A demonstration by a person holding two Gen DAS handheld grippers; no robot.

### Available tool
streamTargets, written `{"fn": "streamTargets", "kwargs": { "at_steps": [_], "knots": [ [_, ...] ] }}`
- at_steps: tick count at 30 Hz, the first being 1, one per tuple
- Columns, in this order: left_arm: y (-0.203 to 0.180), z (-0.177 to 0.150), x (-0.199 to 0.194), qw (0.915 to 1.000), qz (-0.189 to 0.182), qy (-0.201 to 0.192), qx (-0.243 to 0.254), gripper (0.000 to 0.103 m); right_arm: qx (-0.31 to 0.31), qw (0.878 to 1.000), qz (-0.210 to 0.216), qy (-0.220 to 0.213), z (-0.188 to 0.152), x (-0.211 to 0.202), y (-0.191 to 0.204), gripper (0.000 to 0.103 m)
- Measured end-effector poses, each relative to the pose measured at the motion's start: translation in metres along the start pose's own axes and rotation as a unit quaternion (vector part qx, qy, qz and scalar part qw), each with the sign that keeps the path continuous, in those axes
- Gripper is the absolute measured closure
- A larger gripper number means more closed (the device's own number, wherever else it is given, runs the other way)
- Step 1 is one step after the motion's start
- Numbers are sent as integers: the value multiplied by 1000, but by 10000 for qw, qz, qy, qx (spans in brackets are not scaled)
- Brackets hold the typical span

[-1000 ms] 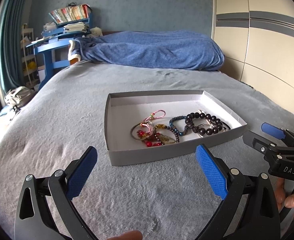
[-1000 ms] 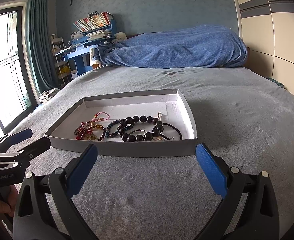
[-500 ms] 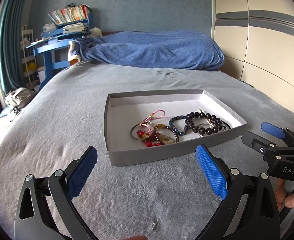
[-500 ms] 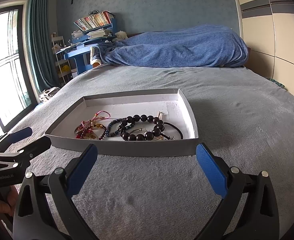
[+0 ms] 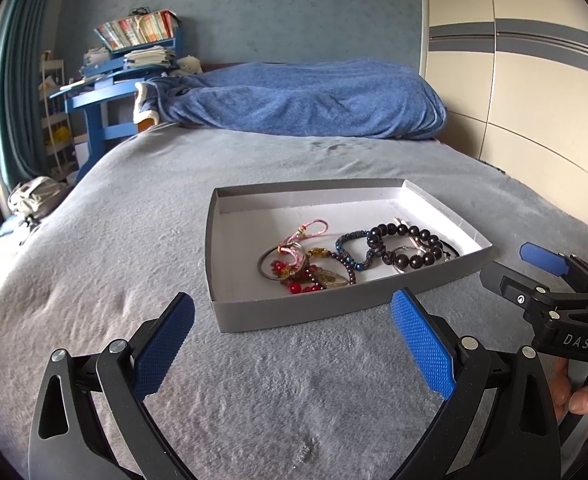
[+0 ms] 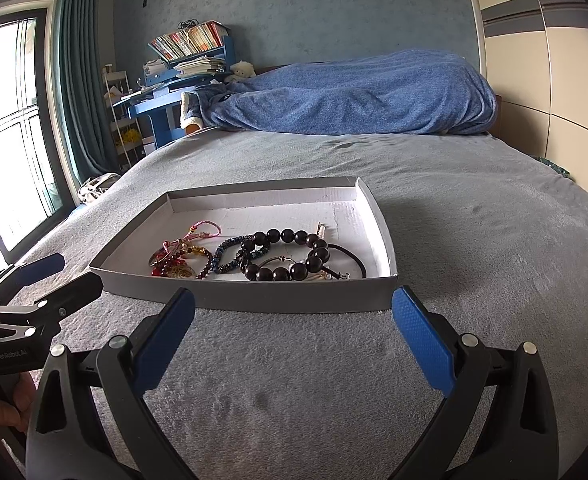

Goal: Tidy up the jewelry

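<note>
A shallow grey cardboard tray [image 5: 302, 312] lies on the grey bed; it also shows in the right wrist view [image 6: 294, 300]. Inside lies a tangle of jewelry: a large black bead bracelet [image 5: 408, 246] [image 6: 290, 256], a dark blue bead bracelet [image 5: 352, 248] [image 6: 230, 254], a pink cord [image 5: 310, 230] [image 6: 204, 230], red beads [image 5: 298, 286] and a metal ring [image 5: 268, 264]. My left gripper [image 5: 292, 340] is open and empty, just short of the tray's near wall. My right gripper [image 6: 292, 338] is open and empty, also in front of the tray.
The grey blanket [image 5: 114, 240] covers the bed all around the tray. A rolled blue duvet [image 5: 302, 100] lies at the far end. A blue desk with books [image 5: 134, 60] stands at the back left. A wardrobe [image 5: 534, 100] lines the right side.
Both views have shifted very slightly; the tray and jewelry have not moved. Both grippers stay open.
</note>
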State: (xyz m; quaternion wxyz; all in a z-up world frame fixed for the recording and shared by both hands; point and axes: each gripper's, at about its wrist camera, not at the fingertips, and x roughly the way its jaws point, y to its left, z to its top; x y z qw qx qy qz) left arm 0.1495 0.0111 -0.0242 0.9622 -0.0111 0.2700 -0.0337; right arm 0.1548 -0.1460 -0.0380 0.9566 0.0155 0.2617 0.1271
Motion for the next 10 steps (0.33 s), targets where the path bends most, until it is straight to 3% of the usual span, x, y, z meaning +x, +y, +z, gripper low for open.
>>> {"fn": "streamTargets", "kwargs": {
  "at_steps": [10],
  "knots": [
    [7, 3, 3, 9998, 0, 119, -163, 5, 9, 10000, -2, 11, 0, 1, 0, 6]
  ]
}}
